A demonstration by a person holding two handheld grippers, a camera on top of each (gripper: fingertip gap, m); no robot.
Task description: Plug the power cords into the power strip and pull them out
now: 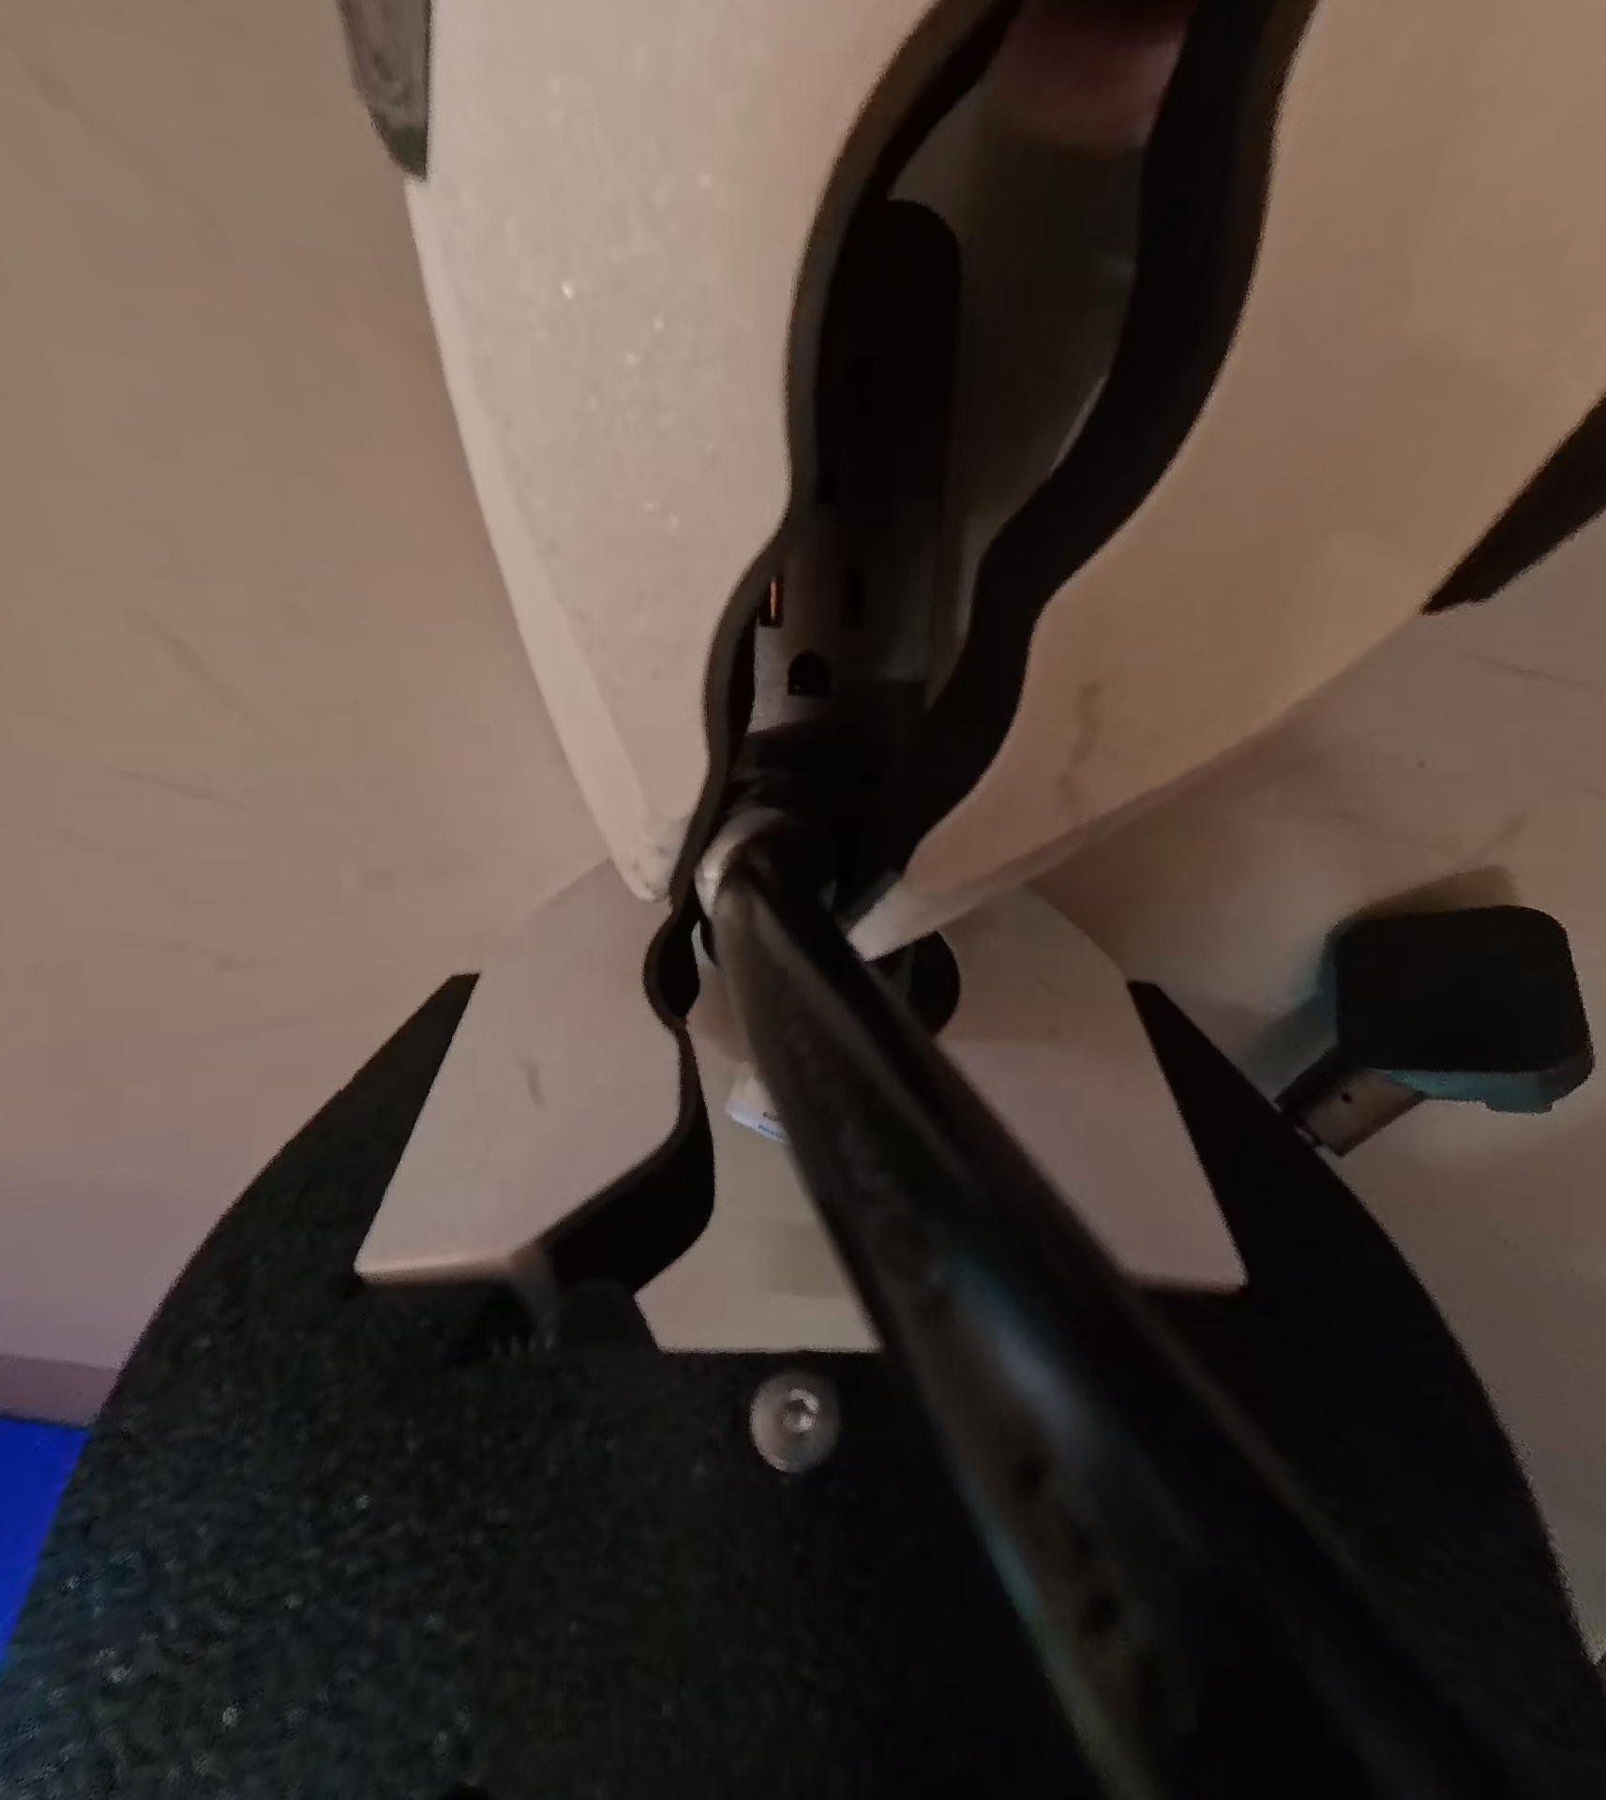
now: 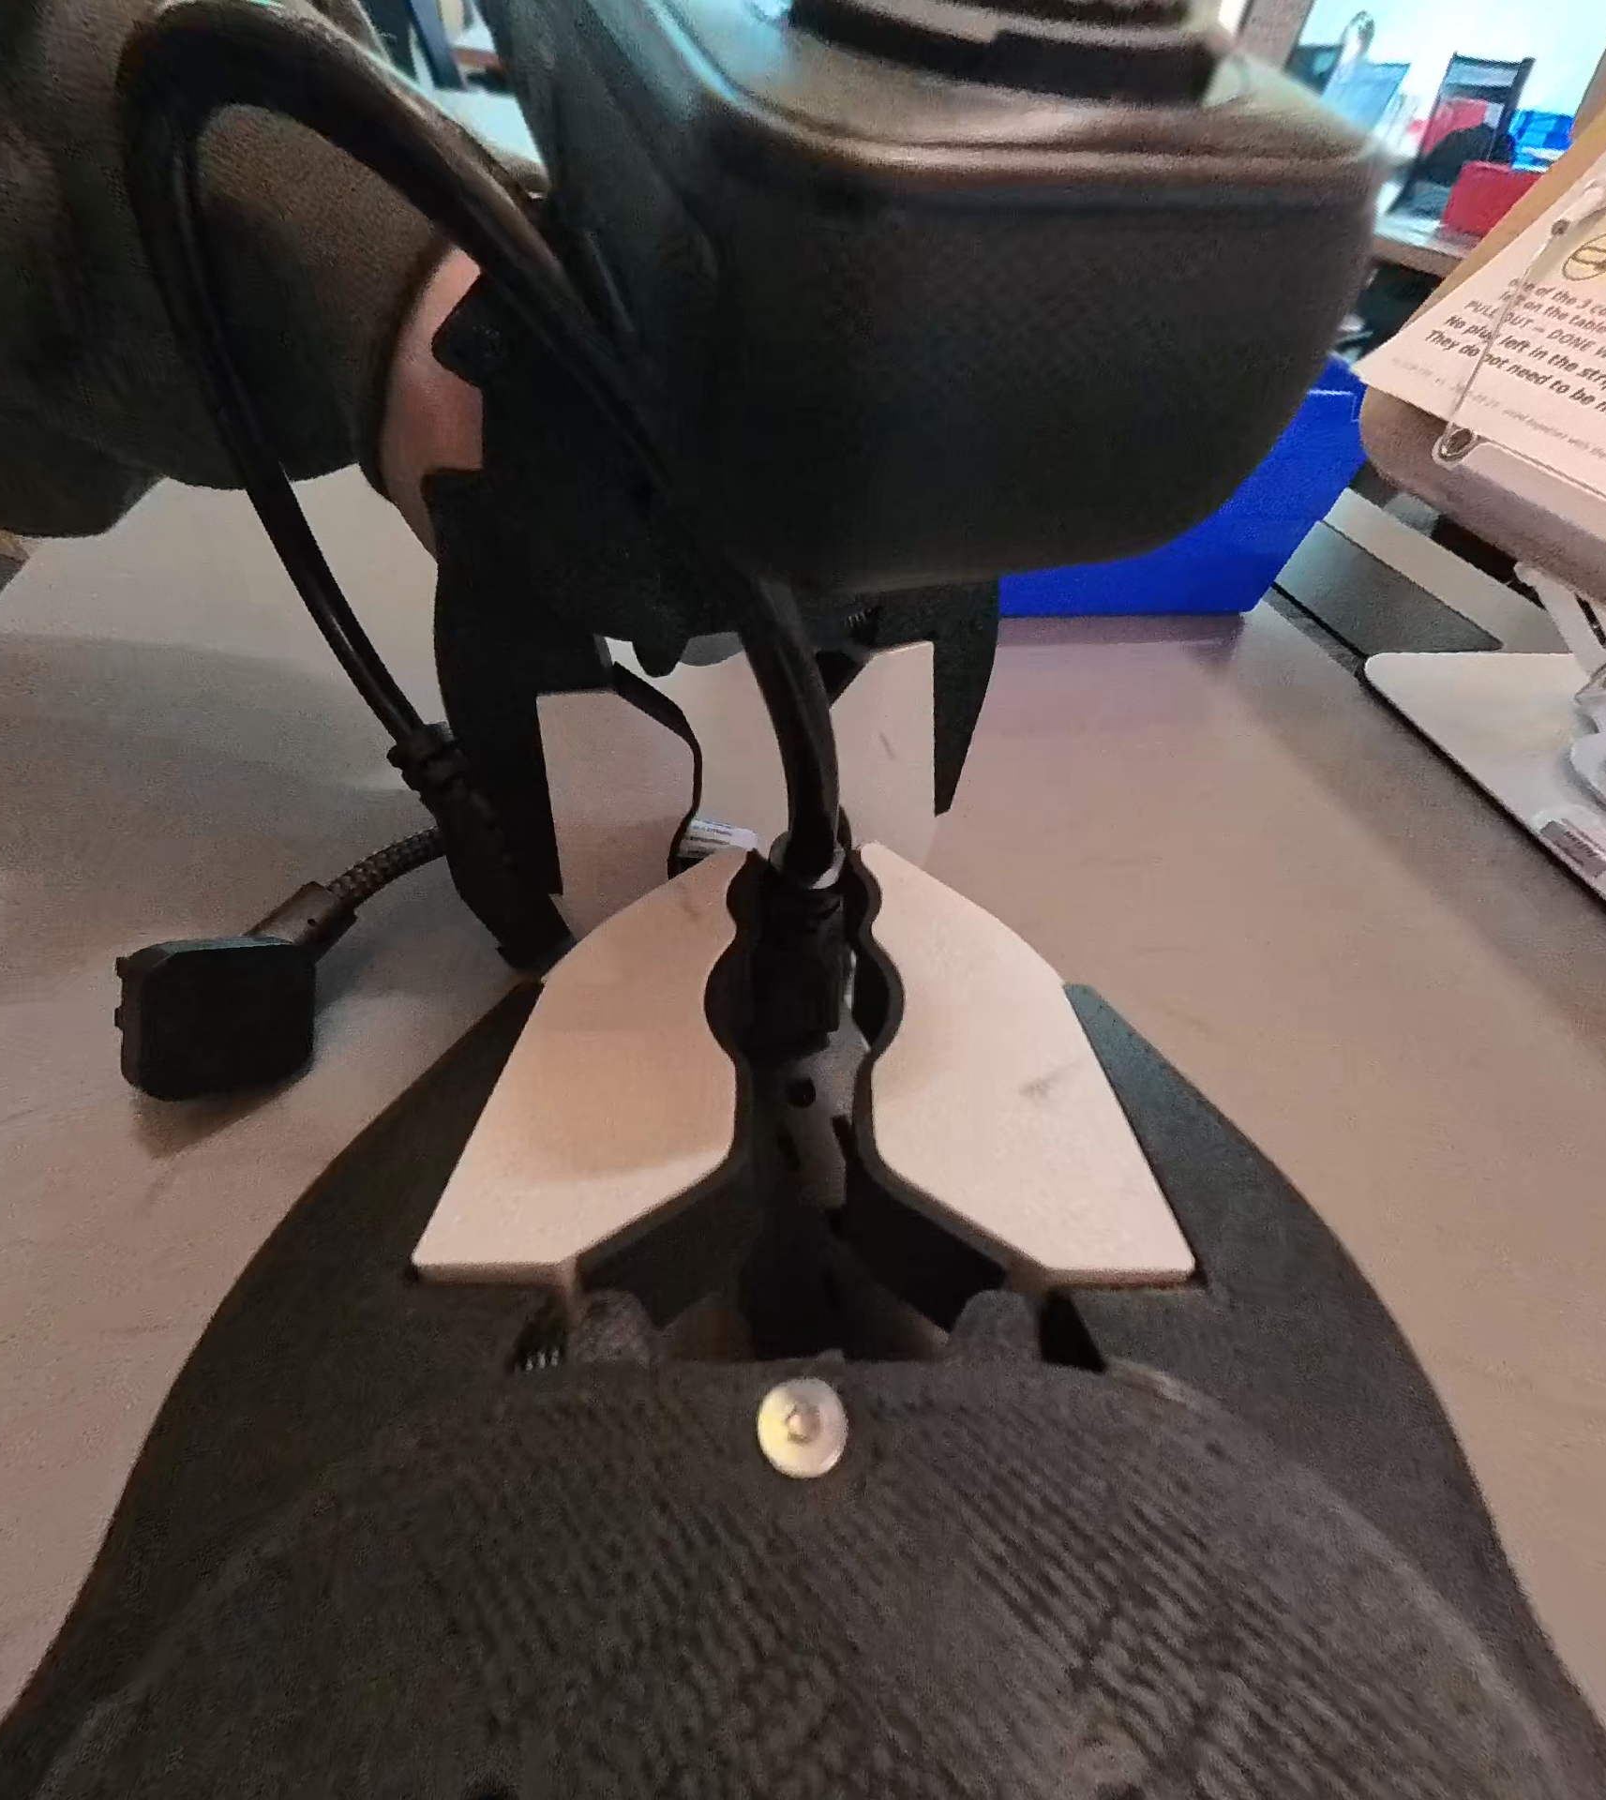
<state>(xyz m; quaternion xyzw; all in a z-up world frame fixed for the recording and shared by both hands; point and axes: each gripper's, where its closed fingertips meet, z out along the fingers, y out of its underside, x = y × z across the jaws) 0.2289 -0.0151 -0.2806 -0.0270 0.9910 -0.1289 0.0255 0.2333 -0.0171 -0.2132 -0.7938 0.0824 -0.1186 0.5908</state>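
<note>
A grey power strip (image 2: 813, 1101) lies face up on the table (image 2: 1217, 974), lengthwise between my right gripper's white fingers (image 2: 604, 1071). My right gripper (image 2: 799, 867) is shut on it. A black plug (image 2: 784, 974) sits in the strip at the fingertips, and its cord (image 2: 808, 740) rises straight up. My left gripper (image 2: 740, 857) points down from above, slightly open, its fingers straddling the cord. In the left wrist view, my left gripper (image 1: 799, 964) looks down the cord (image 1: 974, 1266) at the plug (image 1: 779, 769), the strip's outlet slots (image 1: 799, 662) and the right gripper (image 1: 769, 877).
A second black flat plug (image 2: 214, 1013) on a braided cord lies loose on the table left of the grippers; it also shows in the left wrist view (image 1: 1461, 1003). A blue bin (image 2: 1217, 545) stands behind. A printed sheet on a stand (image 2: 1558, 321) is at the right. A person's sleeve (image 2: 49, 292) is at upper left. Tip to tip, the grippers are about 6 cm apart.
</note>
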